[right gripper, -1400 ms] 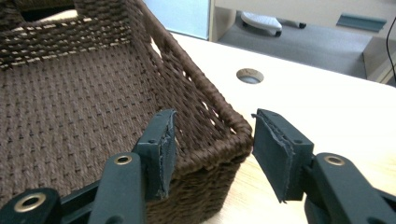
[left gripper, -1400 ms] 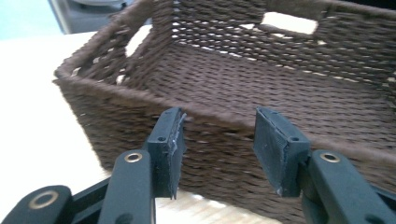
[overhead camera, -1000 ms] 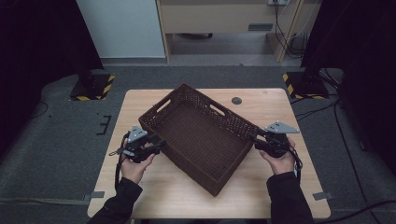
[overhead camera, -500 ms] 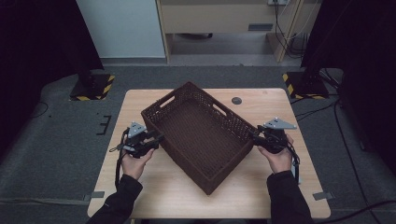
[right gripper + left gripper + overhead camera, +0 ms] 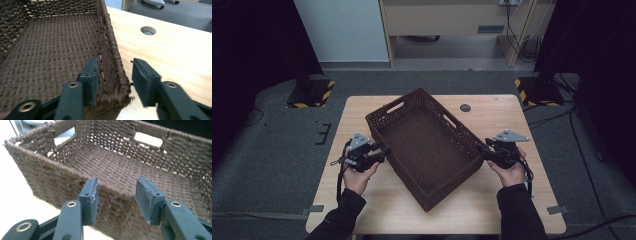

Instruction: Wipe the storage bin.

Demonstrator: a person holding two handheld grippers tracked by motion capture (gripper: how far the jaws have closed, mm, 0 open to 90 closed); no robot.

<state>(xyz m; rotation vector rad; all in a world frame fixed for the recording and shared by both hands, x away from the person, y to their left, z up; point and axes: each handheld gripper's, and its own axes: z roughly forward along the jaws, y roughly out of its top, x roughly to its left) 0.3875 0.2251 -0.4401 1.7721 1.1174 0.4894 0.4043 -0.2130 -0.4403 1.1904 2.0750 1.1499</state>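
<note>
Brown woven rectangular basket has swung further askew since a second ago and sits mid-desk. My left tool gapes beside one wall; my right tool, just closing, straddles the opposite rim unpinched.

In your left gripper view, the basket runs off the right and bottom edges, so its near corners are lost. In your right gripper view, the basket's near rim at bottom centre is blurred, and its left part is cut off. From above, your elbows leave the bottom edge.
</note>
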